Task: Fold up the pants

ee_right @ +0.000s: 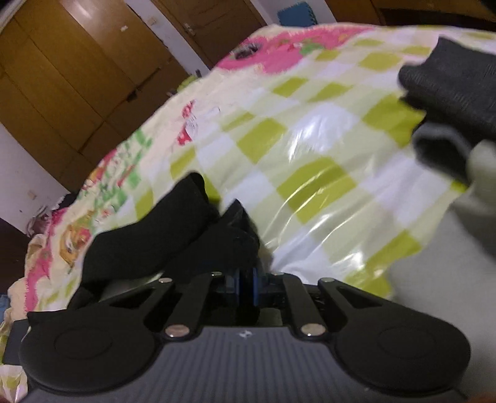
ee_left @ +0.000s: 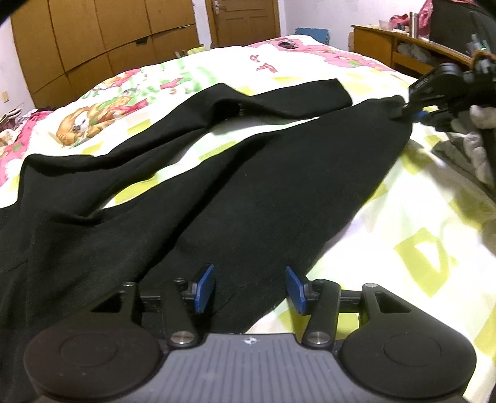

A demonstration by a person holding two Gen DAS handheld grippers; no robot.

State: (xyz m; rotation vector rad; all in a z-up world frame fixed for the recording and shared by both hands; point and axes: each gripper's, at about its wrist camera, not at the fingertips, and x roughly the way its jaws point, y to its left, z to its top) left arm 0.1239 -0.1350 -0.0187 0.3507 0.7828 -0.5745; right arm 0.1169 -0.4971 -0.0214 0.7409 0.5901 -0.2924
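Black pants lie spread on the bed, both legs running away from the left wrist camera and split apart. My left gripper is open, its blue pads on either side of the near pant leg's edge, low over the cloth. My right gripper is shut on the far end of the nearer leg at the right. In the right wrist view the right gripper has its blue pads pressed together on black pants fabric, which bunches up just ahead of them.
The bed has a glossy sheet with green checks and pink cartoon prints. Grey folded clothes lie at the right. A wooden wardrobe, a door and a cluttered desk stand beyond the bed.
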